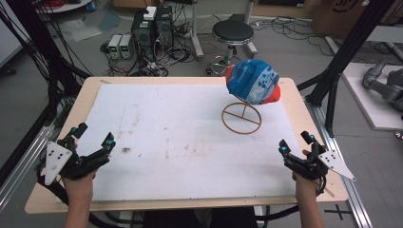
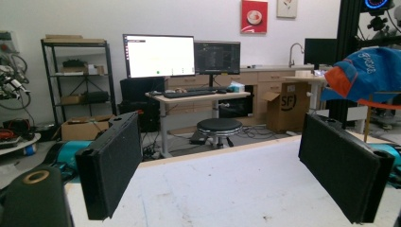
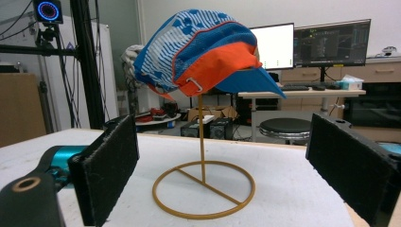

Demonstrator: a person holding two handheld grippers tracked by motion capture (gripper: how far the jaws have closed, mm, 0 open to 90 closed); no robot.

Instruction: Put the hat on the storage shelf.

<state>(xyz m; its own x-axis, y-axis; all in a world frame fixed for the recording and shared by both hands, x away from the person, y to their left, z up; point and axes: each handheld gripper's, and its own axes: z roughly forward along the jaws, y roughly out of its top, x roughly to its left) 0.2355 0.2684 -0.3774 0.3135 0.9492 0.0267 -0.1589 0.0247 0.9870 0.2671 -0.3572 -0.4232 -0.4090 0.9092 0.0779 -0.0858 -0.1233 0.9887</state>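
A blue, white and orange cap (image 1: 252, 81) rests on top of a thin gold wire stand (image 1: 241, 118) with a ring base, at the table's back right. In the right gripper view the cap (image 3: 203, 49) and the stand (image 3: 203, 189) lie straight ahead, between the jaws and beyond them. My right gripper (image 1: 295, 146) is open near the front right edge, holding nothing. My left gripper (image 1: 93, 137) is open at the front left, with nothing between its jaws. From the left gripper view the cap (image 2: 364, 71) shows at far right.
A white mat (image 1: 190, 137) covers the wooden table (image 1: 57, 190). Behind the table stand a black stool (image 1: 232, 33), computer boxes (image 1: 152, 28) and loose cables. Black frame posts (image 1: 347, 52) rise at both sides of the table.
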